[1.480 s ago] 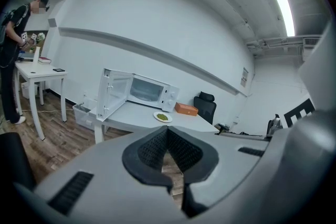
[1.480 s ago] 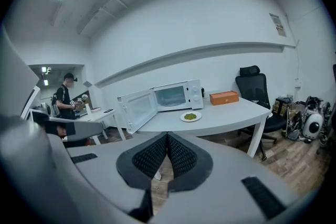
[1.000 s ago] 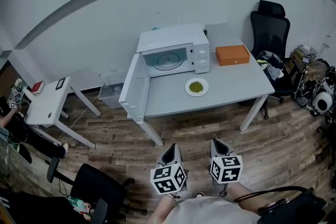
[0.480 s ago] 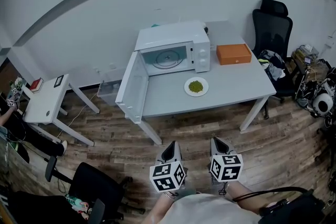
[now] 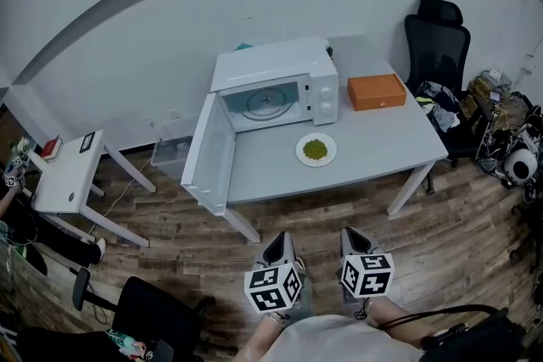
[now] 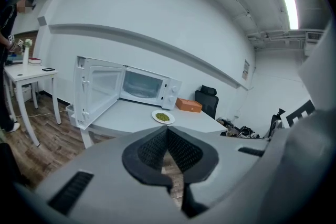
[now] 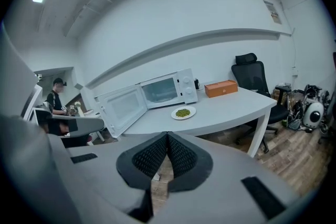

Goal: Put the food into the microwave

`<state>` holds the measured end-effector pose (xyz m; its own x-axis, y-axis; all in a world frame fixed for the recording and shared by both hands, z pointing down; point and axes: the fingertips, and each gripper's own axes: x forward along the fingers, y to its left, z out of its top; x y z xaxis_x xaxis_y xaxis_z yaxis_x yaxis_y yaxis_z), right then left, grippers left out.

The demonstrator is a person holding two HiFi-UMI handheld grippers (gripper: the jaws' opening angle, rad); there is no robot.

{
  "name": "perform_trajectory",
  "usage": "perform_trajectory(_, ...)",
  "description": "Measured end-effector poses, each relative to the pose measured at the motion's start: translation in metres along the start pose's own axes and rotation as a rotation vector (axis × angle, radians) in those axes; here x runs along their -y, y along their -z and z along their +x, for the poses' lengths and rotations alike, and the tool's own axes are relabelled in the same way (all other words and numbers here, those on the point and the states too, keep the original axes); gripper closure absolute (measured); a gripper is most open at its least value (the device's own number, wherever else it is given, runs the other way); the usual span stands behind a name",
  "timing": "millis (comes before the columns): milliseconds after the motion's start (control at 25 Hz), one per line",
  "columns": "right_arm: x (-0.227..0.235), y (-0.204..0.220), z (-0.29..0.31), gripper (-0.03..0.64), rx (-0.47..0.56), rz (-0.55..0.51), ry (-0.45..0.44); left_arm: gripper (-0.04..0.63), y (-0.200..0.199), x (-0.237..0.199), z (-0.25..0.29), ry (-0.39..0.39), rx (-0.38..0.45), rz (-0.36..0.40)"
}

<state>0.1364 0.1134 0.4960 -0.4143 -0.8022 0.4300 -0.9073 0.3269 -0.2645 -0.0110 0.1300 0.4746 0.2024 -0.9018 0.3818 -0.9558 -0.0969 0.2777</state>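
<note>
A white plate of green food (image 5: 316,150) (image 6: 163,117) (image 7: 182,112) lies on the grey table (image 5: 382,131), in front of a white microwave (image 5: 276,83) (image 6: 147,86) (image 7: 168,89). The microwave's door (image 5: 208,155) (image 6: 94,89) (image 7: 122,107) hangs wide open to the left and its chamber is bare. My left gripper (image 5: 280,254) (image 6: 167,140) and right gripper (image 5: 355,243) (image 7: 167,145) are held low over the wooden floor, well short of the table. Both are shut with nothing between the jaws.
An orange box (image 5: 375,90) lies right of the microwave. A black office chair (image 5: 434,47) stands at the table's right end, with bags and gear (image 5: 509,148) beyond. A small white side table (image 5: 64,174) and another black chair (image 5: 153,309) are at the left.
The view has shifted slightly: the table and microwave sit a little lower and closer in frame. Both grippers stay shut and hold their place near my body.
</note>
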Motion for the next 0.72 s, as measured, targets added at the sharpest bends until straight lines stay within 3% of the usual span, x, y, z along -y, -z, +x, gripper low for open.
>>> perform_trajectory(720,0.0,-0.065,0.094,0.6,0.023,0.0,0.048,0.592,-0.062,-0.044,0.095,0.049,0.0,0.001)
